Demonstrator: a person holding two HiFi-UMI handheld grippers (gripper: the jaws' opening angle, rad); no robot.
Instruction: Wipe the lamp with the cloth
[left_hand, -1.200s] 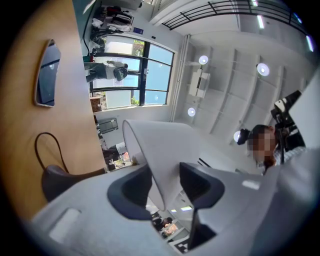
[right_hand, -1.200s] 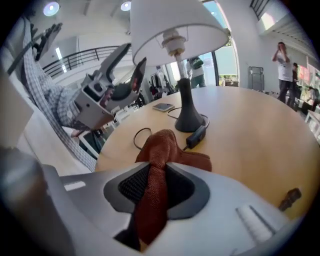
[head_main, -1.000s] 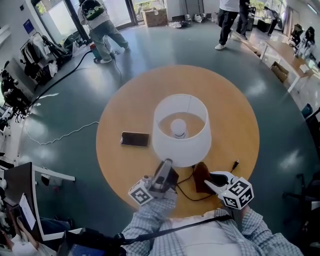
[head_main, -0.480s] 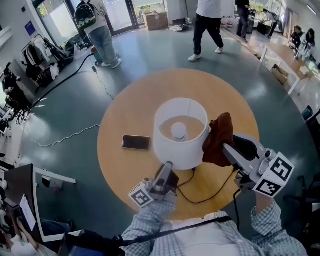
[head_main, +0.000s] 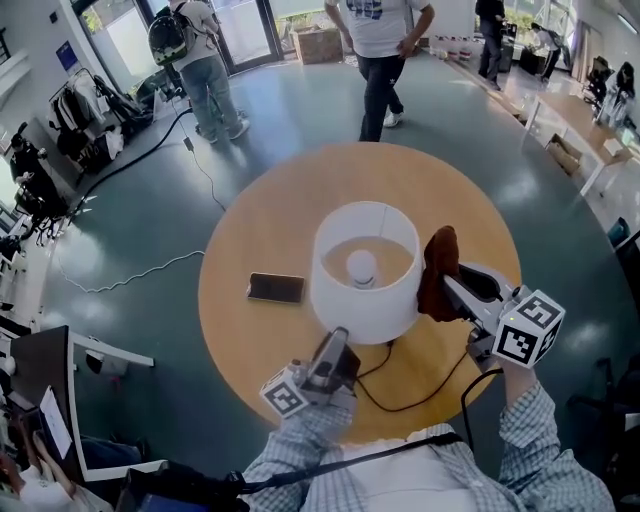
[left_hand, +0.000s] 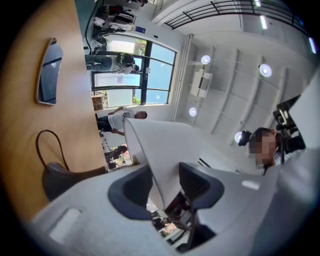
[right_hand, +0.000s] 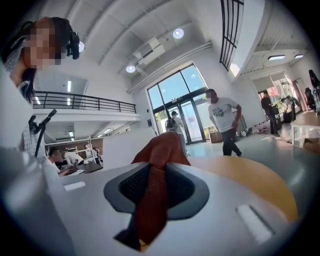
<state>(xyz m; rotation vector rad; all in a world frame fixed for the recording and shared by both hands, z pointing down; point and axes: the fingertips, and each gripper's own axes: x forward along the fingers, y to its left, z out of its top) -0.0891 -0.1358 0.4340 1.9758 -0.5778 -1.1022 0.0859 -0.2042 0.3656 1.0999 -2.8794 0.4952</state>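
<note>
1. Rust-red cloth (head_main: 438, 272) is pinched between the right gripper's (head_main: 452, 288) fingers; its bunched end stands up past the fingertips, and a tail hangs behind the pads.
2. White lamp (head_main: 362, 305) stands on the round wooden table (head_main: 250, 220); its shade lies just beside the right fingertips, on their inner side. Whether cloth and shade already touch, I cannot tell.
3. Left gripper (head_main: 333, 345): fingers clamped on the shade's lower rim, with the thin wall running between the two pads; I judge this a steadying hold.
4. Step in hand, as I judge it: bringing the cloth to the shade's outer wall; the wiping itself looks not yet begun.
5. Next move calls for laying the bunched end ahead of the right fingertips against the shade and sweeping it around the wall; lightly, since the shade looks thin and could dent or tip. The left fingers' hold should stop it turning.
6. Dark phone (head_main: 275, 288) lies flat on the table, well off to the outer side of the left fingers; it is out of the wiping path.
</note>
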